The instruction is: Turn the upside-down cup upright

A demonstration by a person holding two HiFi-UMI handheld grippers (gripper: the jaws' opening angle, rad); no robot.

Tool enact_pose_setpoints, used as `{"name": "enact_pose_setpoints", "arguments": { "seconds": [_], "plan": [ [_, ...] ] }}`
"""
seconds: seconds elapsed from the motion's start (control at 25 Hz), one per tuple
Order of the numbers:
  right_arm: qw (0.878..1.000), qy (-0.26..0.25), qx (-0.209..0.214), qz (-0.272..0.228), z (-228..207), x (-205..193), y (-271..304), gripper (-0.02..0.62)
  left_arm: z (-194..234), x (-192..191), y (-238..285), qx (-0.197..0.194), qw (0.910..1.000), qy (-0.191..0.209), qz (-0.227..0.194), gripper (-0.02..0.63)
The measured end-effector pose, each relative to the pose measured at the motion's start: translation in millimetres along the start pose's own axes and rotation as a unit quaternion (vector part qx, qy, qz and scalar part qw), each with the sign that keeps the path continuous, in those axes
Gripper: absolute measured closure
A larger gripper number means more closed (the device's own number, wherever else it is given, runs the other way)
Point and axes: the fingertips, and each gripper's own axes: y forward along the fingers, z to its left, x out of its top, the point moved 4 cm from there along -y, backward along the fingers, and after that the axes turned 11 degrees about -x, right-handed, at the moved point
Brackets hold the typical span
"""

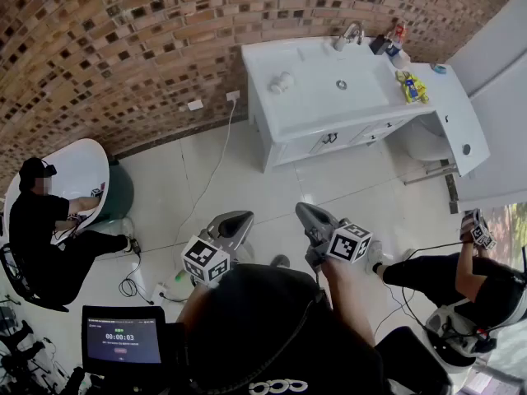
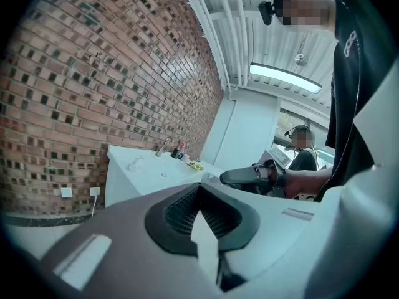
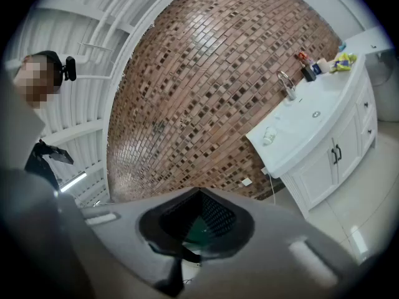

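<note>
Head view: the person stands on the tiled floor, well apart from the white bench [image 1: 317,109] against the brick wall. A small white thing on the bench's left part, beside the basin, is most likely the cup [image 1: 282,81]. It is too small here to tell its long axis or whether its mouth faces down. The left tongs [image 1: 239,219] and right tongs [image 1: 310,213] are held close to the body and point toward the bench. The cup lies straight ahead, roughly between their two lines, so neither is clearly nearer. A tap [image 1: 352,33] and some bottles [image 1: 398,36] stand at the bench's far edge.

Left gripper view: the jaws meet at their tips with nothing between them. The cup [image 2: 134,164] shows far off on the bench top, left of the jaws' line.

Right gripper view: these jaws are likewise pressed together and hold nothing. The cup [image 3: 269,134] sits far off, up and to the right of the jaws.

Judging from this, the whole walk to the bench comes first. Either of the tongs could take the cup once there.
</note>
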Motion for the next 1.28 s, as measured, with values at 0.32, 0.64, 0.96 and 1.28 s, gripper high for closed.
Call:
{"name": "enact_pose_setpoints", "arguments": {
  "seconds": [0.32,0.64,0.96,1.28],
  "plan": [
    [0.999,-0.001,-0.025,0.019,14.6,3.8,49.4,0.603,33.6,9.6,-9.3,-0.022,0.9997,-0.003,0.009,0.591],
    [0.998,-0.009,-0.055,0.031,28.4,-1.6,81.4,0.603,70.1,22.8,-27.1,-0.044,0.9985,0.019,0.029,0.591],
    [0.996,0.001,-0.086,0.027,23.9,-3.0,95.5,0.603,107.3,18.0,-24.3,-0.053,0.9957,0.034,0.068,0.591],
    [0.996,0.018,-0.091,0.019,-23.2,31.2,119.4,0.603,148.9,35.0,18.8,-0.048,0.9949,0.035,0.081,0.591]
  ]
}}
